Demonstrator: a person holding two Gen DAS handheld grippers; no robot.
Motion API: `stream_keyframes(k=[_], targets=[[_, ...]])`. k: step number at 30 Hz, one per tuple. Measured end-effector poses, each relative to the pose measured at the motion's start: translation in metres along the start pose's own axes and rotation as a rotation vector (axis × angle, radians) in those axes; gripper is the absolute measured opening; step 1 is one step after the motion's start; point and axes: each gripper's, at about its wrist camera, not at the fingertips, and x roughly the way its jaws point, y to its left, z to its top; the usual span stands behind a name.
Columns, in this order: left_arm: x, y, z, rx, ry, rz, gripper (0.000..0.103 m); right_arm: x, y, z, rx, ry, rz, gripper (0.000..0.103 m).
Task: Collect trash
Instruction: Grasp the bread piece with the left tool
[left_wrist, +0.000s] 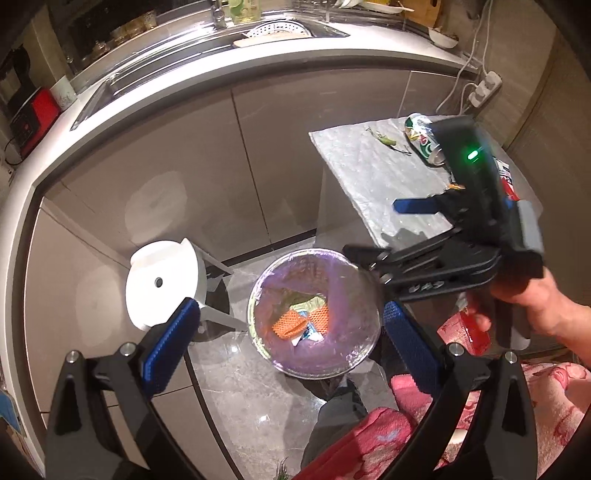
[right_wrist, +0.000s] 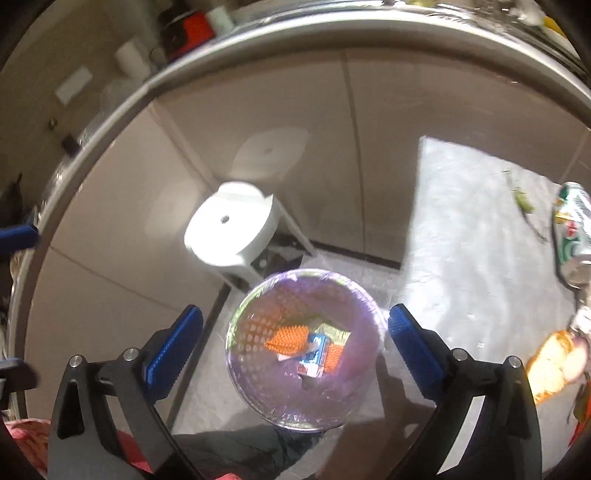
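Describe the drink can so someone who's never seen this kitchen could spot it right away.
Find the low table with the silvery cover, standing by the kitchen cabinets, right of the lined trash bin on the floor. At the table's far right lies the can, on its side. It is green and white, crumpled, the only metal cylinder there; the scrap near it is a leafy stem.

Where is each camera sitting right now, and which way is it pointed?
Left wrist: on the left tongs, looking down at the trash bin; right tongs and hand show.
Right wrist: on the right tongs, looking down into the same bin.
Shared: bin, white stool, crushed can on the table.
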Motion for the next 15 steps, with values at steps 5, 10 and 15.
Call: stream_keyframes(k=[5, 10, 15], targets=[[0.018, -0.038, 0.027, 0.099, -0.013, -0.069, 0.095, -0.091, -0.068, -0.007, 0.138, -0.154, -0.166, 0.101], [0.05, -0.099, 0.051, 0.244, -0.017, -0.144, 0.095, -0.158, -0.134, -0.032, 0.267, -0.207, -0.332, 0.101], [0.092, -0.162, 0.074, 0.304, 0.031, -0.273, 0.095, -0.191, -0.186, -0.062, 0.376, -0.207, -0.428, 0.101]])
